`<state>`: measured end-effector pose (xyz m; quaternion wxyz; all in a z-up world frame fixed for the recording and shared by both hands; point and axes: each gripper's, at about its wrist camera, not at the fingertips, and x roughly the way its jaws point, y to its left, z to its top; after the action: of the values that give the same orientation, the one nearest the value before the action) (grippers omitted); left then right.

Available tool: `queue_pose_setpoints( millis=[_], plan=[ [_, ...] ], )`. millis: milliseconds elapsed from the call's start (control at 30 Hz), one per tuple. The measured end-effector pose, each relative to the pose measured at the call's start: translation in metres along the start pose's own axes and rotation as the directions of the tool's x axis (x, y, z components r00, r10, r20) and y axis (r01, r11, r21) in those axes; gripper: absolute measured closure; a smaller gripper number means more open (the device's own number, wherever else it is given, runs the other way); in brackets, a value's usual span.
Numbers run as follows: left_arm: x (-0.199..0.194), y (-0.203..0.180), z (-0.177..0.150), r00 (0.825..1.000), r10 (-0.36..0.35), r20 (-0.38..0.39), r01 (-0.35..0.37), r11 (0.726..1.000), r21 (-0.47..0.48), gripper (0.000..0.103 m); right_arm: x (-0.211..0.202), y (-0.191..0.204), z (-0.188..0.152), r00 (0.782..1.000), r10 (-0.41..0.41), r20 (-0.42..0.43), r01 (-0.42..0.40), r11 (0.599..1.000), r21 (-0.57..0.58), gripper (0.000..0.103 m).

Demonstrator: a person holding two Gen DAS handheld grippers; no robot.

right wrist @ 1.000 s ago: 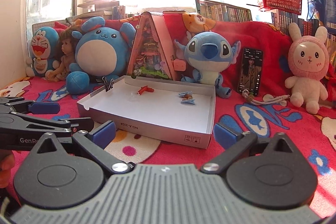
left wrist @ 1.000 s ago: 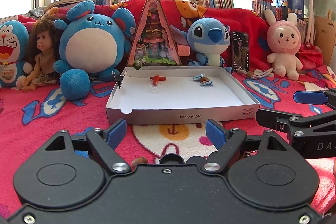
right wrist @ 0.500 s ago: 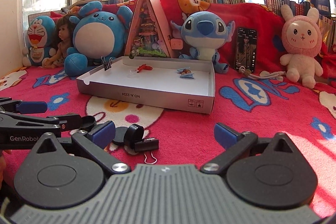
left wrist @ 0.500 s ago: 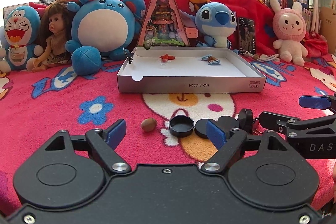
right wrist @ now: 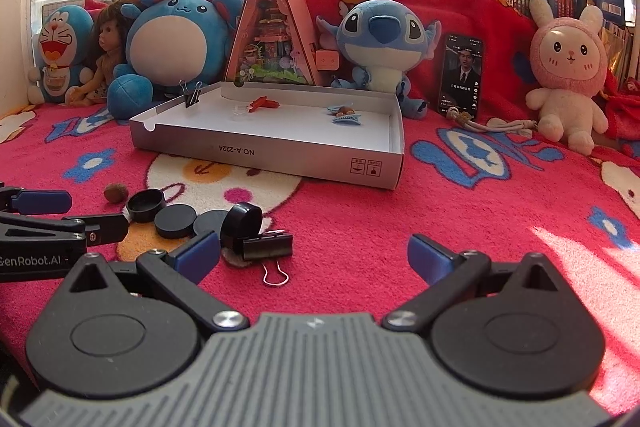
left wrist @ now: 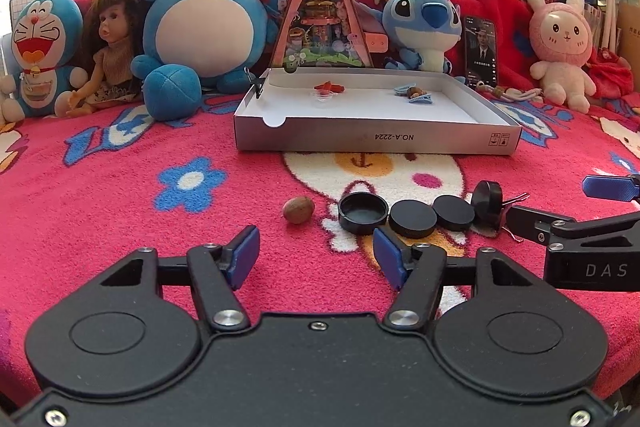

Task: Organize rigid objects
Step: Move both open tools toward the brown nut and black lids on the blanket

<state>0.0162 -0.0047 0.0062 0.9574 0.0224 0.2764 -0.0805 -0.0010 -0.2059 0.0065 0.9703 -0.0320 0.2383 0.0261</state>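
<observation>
Cardboard box [left wrist: 376, 141] holds red toy [left wrist: 329, 87], blue clips [left wrist: 416, 95]; both grippers [left wrist: 314, 255] [right wrist: 314, 255] apart, empty, left just narrowing.

nut [left wrist: 298, 209] left of caps [left wrist: 412, 221] | box [left wrist: 376, 142] behind | toys [left wrist: 212, 23] behind box

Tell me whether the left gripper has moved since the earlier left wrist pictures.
Yes. The left gripper has come down toward the blanket: the white box now sits higher in view, and the nut shows ahead. Its jaws have just been closing, nothing between them.

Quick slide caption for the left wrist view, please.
Open left gripper, jaws just narrowed, nothing between them, above the blanket near a nut and black caps before the white box.
</observation>
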Motion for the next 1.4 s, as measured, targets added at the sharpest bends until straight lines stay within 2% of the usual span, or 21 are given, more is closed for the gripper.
queue_pose_setpoints(
  millis=[33, 133, 400, 500, 833, 1400],
  plan=[
    [0.002, 0.001, 0.000, 1.000, 0.006, -0.003, -0.006, 1.000, 0.001, 0.053, 0.001, 0.001, 0.000, 1.000, -0.015, -0.002, 0.015, 1.000, -0.008, 0.000],
    [0.006, 0.003, 0.003, 1.000, 0.017, -0.009, -0.018, 1.000, -0.004, 0.058, 0.004, 0.000, 0.001, 0.999, -0.041, -0.014, 0.041, 0.999, -0.016, 0.000],
    [0.019, 0.005, 0.010, 0.998, 0.066, -0.013, -0.067, 0.998, -0.016, 0.060, 0.013, -0.001, 0.004, 0.997, -0.075, -0.034, 0.073, 0.997, -0.034, 0.003],
    [0.026, 0.006, 0.013, 0.996, 0.088, -0.034, -0.089, 0.995, -0.036, 0.063, 0.015, 0.000, 0.004, 0.997, -0.067, -0.036, 0.066, 0.997, -0.034, 0.005],
    [0.036, 0.005, 0.016, 0.996, 0.075, -0.040, -0.077, 0.995, -0.057, 0.067, 0.017, 0.013, 0.004, 0.999, -0.007, -0.039, 0.004, 0.998, -0.067, 0.011],
    [0.042, -0.004, 0.009, 0.994, 0.107, -0.009, -0.107, 0.994, -0.012, 0.067, 0.031, 0.018, 0.001, 0.999, 0.027, -0.041, -0.028, 1.000, -0.012, 0.023]
  ],
)
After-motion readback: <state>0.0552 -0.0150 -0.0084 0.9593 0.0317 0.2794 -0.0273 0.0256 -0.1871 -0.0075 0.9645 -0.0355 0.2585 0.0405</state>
